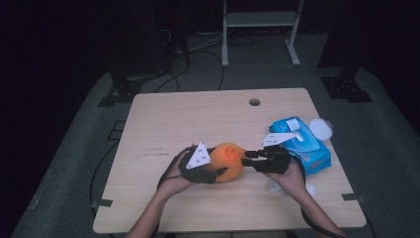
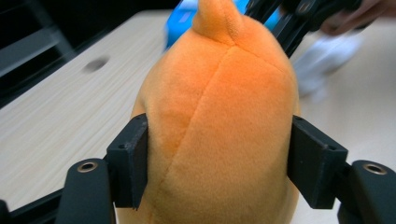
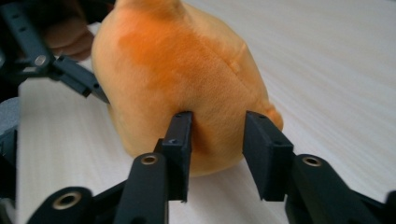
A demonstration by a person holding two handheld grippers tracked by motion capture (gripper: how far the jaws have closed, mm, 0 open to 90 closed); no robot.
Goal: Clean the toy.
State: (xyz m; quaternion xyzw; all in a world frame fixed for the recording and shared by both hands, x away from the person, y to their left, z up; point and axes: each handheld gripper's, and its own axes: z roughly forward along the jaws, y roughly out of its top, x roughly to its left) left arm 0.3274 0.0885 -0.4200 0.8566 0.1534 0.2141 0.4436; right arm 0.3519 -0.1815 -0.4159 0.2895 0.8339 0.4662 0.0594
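The plush toy (image 1: 228, 161) sits on the table (image 1: 198, 114), near its front edge. The left tool (image 1: 218, 174) flanks it from the left, the right tool (image 1: 246, 157) meets it from the right. Behind the right tool lies the wipes pack (image 1: 304, 144), a round lid (image 1: 321, 128) just beyond it.
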